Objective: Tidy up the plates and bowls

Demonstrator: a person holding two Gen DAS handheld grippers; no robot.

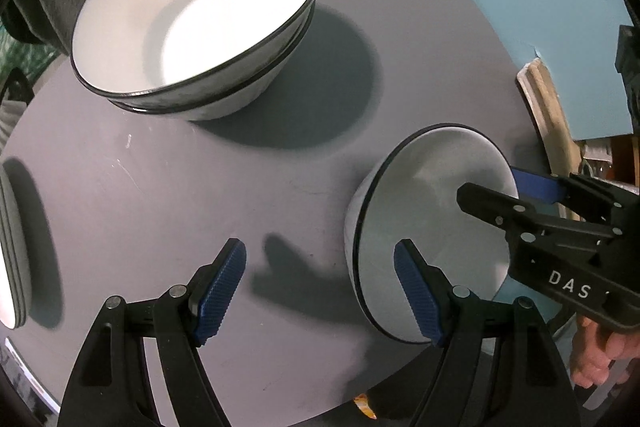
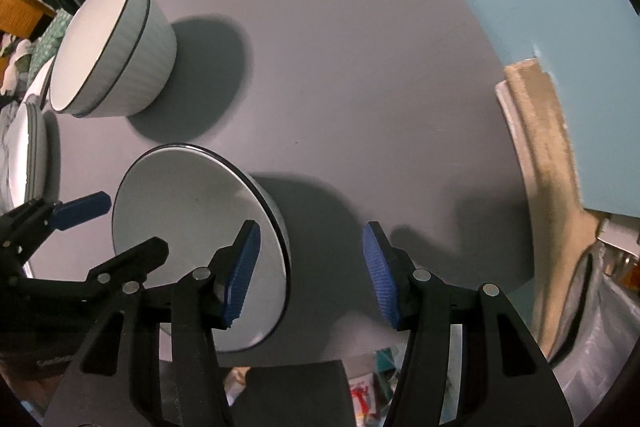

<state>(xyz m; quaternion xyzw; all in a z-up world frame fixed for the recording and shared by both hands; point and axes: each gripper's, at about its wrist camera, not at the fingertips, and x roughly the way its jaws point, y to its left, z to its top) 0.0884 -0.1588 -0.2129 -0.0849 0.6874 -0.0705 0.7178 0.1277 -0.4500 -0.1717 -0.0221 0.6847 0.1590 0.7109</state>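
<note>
Grey table [image 1: 140, 187]: bowl [image 1: 432, 227] between both open grippers.

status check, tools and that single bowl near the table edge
Left tool open, right tool open, both straddling the rim of the single bowl, not gripping. Stacked bowls sit apart on the table. Nothing in the way.

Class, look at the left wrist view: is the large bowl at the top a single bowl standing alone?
No. The large bowl sits nested in a second bowl, whose dark rim shows just below its own.
</note>
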